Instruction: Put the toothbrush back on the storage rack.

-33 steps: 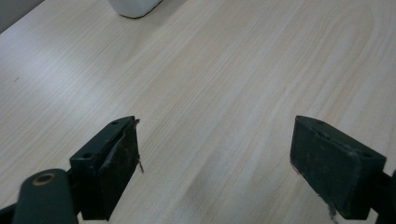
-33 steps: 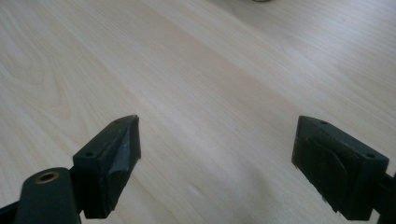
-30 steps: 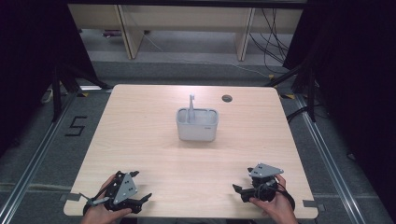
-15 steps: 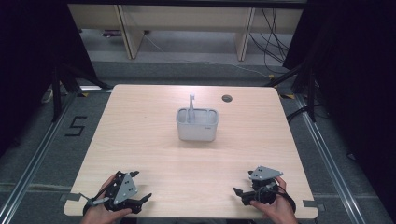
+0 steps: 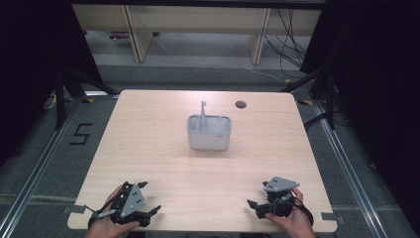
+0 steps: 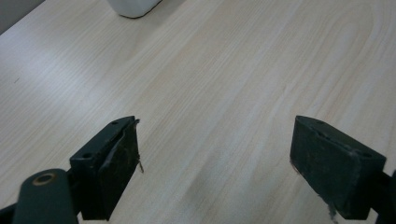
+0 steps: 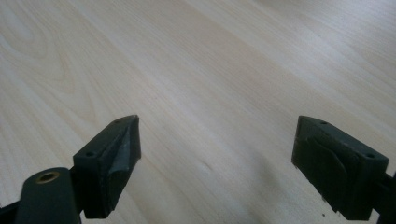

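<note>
A pale grey rectangular caddy (image 5: 209, 134) stands at the middle of the wooden table (image 5: 148, 144), and a slim grey upright item (image 5: 202, 110) sticks out of its left side. My left gripper (image 5: 150, 199) rests by the table's near left edge, held by a hand, far from the caddy. In the left gripper view my left gripper (image 6: 215, 163) is open over bare wood, with a corner of the caddy (image 6: 134, 6) at the top. My right gripper (image 5: 256, 197) sits by the near right edge. Seen in the right gripper view, my right gripper (image 7: 215, 163) is open and holds nothing.
A round cable hole (image 5: 240, 104) lies in the tabletop behind the caddy, to the right. Beyond the table are a grey floor with a "5" marked on it (image 5: 80, 134), cables and a wooden shelf base. Black curtains flank both sides.
My right gripper has shifted slightly toward the near edge. The left gripper and the caddy stay where they were.
</note>
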`<act>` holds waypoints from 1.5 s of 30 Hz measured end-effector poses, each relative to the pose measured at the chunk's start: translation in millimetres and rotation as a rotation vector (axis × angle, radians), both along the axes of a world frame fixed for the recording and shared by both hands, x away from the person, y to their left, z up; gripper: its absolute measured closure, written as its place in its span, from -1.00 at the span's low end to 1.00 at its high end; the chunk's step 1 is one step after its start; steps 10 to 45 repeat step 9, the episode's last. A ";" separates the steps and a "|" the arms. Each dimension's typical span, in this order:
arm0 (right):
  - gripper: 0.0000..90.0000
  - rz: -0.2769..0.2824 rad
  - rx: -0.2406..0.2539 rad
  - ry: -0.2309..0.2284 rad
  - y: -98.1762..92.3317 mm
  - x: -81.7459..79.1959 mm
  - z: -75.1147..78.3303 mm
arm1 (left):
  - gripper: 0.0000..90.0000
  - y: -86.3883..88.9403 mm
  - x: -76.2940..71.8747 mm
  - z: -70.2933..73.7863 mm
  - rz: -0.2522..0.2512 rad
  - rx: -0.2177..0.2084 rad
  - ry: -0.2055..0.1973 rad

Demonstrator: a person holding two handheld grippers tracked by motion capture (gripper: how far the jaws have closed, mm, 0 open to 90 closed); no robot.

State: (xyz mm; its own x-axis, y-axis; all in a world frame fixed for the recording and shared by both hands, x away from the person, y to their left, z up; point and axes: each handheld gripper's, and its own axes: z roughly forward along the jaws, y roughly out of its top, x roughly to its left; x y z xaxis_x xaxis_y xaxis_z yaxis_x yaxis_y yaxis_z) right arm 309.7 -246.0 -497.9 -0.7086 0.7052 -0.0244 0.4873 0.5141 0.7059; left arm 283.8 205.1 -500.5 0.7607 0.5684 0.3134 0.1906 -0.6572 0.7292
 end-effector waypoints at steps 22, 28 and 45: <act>-0.64 0.006 0.002 0.004 0.8 -0.3 -0.2 | -0.67 0.0 0.0 -0.1 0.002 -0.001 -0.001; -0.64 0.006 0.002 0.004 0.8 -0.3 -0.2 | -0.67 0.0 0.0 -0.1 0.002 -0.001 -0.001; -0.64 0.006 0.002 0.004 0.8 -0.3 -0.2 | -0.67 0.0 0.0 -0.1 0.002 -0.001 -0.001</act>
